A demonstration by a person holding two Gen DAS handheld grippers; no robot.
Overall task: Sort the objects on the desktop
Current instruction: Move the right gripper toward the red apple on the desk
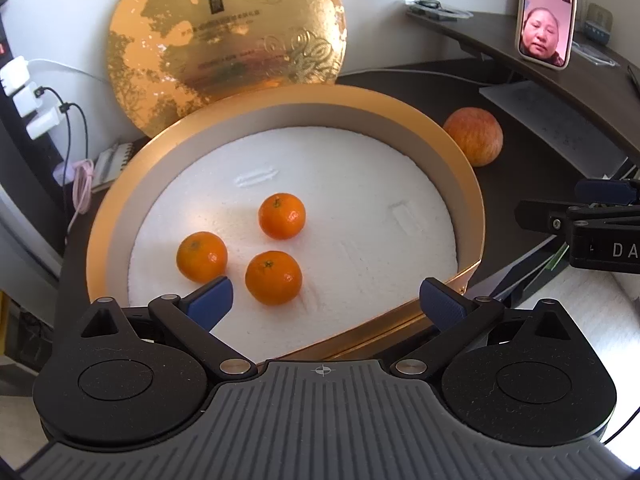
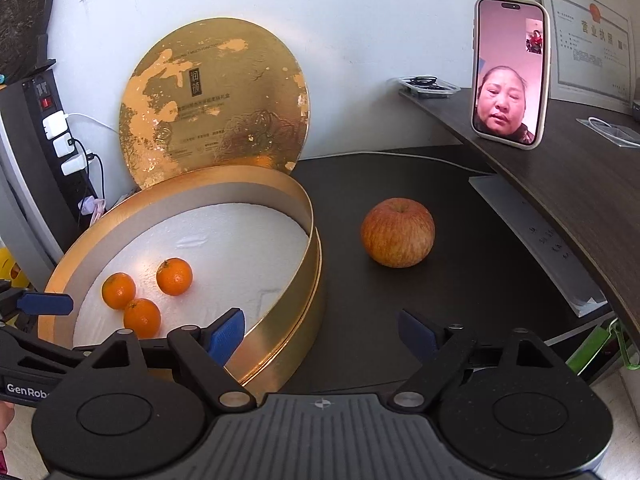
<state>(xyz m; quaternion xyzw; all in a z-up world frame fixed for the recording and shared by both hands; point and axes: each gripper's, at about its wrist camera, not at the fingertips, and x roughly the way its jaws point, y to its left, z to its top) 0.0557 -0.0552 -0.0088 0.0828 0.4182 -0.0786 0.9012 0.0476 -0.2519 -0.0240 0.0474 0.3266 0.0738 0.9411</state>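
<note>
A round gold box (image 1: 474,208) (image 2: 316,256) with a white foam floor sits on the dark desk. Three tangerines lie inside it: one towards the back (image 1: 281,216) (image 2: 174,276), one at the left (image 1: 202,257) (image 2: 118,291), one nearest me (image 1: 273,277) (image 2: 142,318). A red-yellow apple (image 1: 473,136) (image 2: 398,232) rests on the desk right of the box. My left gripper (image 1: 326,300) hangs open over the box's near rim, nothing between its fingers. My right gripper (image 2: 322,334) stands open over the box's right edge, empty, the apple ahead of it.
The gold lid (image 1: 226,36) (image 2: 216,100) leans on the wall behind the box. A phone (image 1: 546,12) (image 2: 509,70) stands on a raised dark shelf (image 2: 580,184) at the right. A power strip with chargers and cables (image 1: 28,100) (image 2: 60,136) is at the left. White paper (image 2: 532,236) lies under the shelf.
</note>
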